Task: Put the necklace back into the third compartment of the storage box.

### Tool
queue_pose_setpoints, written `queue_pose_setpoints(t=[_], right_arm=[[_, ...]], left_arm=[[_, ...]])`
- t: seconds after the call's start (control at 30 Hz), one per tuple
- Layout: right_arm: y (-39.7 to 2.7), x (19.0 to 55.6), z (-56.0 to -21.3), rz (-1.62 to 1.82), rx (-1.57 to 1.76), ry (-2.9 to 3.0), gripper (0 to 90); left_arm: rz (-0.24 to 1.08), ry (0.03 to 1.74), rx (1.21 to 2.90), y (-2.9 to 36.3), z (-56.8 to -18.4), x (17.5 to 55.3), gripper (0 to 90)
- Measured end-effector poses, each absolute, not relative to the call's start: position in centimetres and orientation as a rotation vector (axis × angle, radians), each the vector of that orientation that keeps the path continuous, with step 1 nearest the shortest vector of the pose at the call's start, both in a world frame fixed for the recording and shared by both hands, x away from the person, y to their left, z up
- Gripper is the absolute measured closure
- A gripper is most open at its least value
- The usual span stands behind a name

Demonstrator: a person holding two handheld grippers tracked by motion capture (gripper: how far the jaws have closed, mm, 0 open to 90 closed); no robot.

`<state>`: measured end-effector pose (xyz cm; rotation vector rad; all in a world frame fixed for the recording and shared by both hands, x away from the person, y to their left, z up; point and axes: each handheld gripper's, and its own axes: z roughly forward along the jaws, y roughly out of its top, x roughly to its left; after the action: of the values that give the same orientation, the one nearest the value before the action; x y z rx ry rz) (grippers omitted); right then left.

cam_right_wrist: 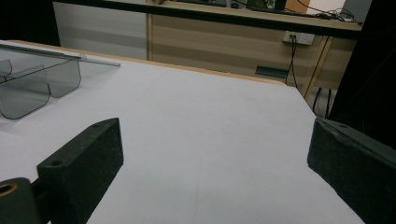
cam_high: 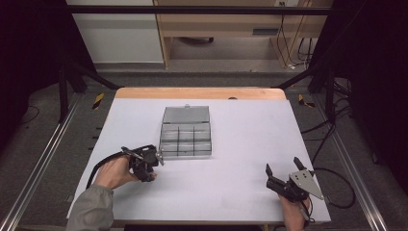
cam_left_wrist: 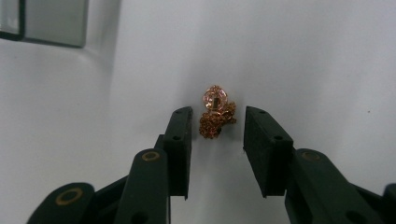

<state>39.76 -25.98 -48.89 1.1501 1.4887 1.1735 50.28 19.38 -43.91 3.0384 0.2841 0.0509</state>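
Note:
A small heap of gold chain with a round pink pendant lies on the white table sheet. My left gripper points down at it with one jaw on each side of the chain; both pads stand a little apart from it. In the high view this left gripper hovers just off the front left corner of a clear compartment box. Near the table's front right, my right gripper is held wide open with nothing between its jaws.
The box's lid lies open toward the back. The box's corner is close beside the left gripper, and the box sits far left in the right gripper view. White sheet covers the table; a wooden edge runs along the back.

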Motion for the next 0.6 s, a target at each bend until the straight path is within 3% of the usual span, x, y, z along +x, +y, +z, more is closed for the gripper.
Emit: queue_pose_setpoints(t=[0.37,0.6], right_arm=[[-25.93,39.77,-48.89,1.17,1.149,1.492,4.2],[-25.86,39.77,-48.89,1.163,1.144,1.495,4.2]], left_arm=[[0.031,0.33,3.059,19.2,-44.18,50.54,64.5],[0.039,0.306,3.069,19.06,-44.15,50.21,79.0]])
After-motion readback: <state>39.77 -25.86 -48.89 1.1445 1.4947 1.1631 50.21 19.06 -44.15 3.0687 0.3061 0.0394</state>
